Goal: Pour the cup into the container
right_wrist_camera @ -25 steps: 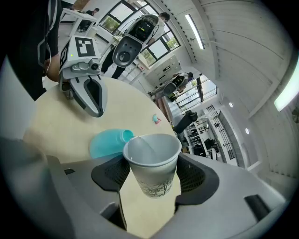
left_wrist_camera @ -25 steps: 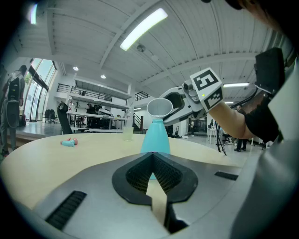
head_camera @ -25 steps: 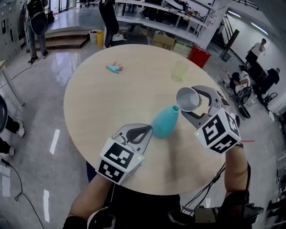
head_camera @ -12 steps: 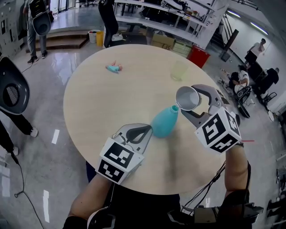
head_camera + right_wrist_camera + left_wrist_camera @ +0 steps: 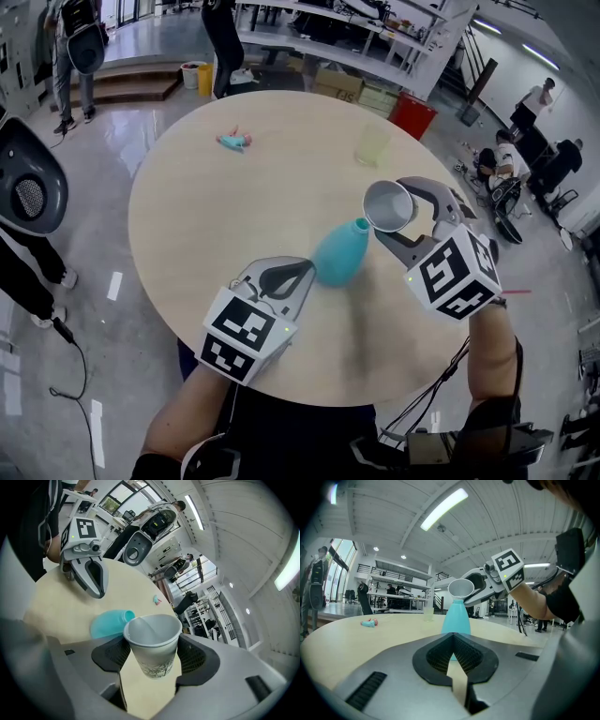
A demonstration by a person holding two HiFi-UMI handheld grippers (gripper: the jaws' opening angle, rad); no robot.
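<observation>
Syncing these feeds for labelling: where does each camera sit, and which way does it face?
Head view: on the person's head, looking steeply down at the table; shows left hand-held gripper, right hand-held gripper, both forearms.
Left gripper view: on the left hand-held gripper, looking along its jaws; right forearm shows.
Right gripper view: on the right hand-held gripper, looking along jaws clamping the paper cup.
Shared: all show the teal container.

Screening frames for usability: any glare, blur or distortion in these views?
Head view: sharp, edges bowed, glare streaks on the floor. Left gripper view: dark round vignette, ceiling light blown out. Right gripper view: heavy fisheye, cup crisp.
</observation>
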